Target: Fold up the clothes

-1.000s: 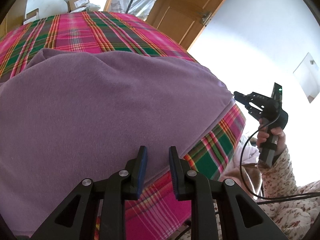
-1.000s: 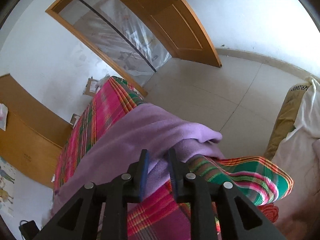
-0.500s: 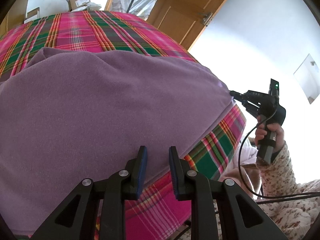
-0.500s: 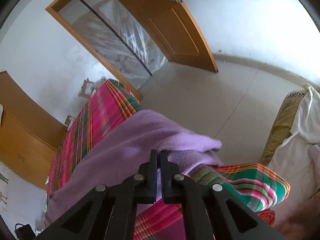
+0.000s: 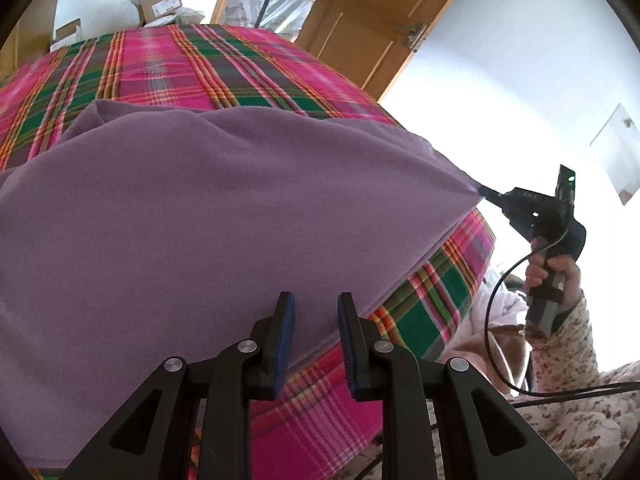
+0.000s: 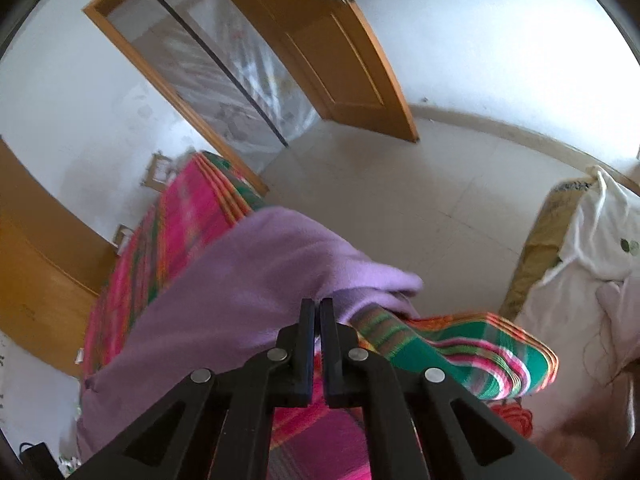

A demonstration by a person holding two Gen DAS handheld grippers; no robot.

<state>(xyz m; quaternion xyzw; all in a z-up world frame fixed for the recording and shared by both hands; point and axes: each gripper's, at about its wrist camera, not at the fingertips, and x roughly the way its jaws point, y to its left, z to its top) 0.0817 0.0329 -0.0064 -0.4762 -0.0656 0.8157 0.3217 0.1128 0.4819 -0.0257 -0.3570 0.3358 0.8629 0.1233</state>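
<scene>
Purple fleece garment lies spread on the plaid bedspread, one corner clamped in the right gripper, left gripper parted above it.

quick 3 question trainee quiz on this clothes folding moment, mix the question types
1. True or false: the right gripper is shut on a corner of the purple garment.
2. The left gripper jaws are: A) clamped on cloth B) apart, gripping nothing C) out of view.
3. What covers the bed under the garment?

Key: 1 true; 2 B; 3 a pink and green plaid blanket.
</scene>
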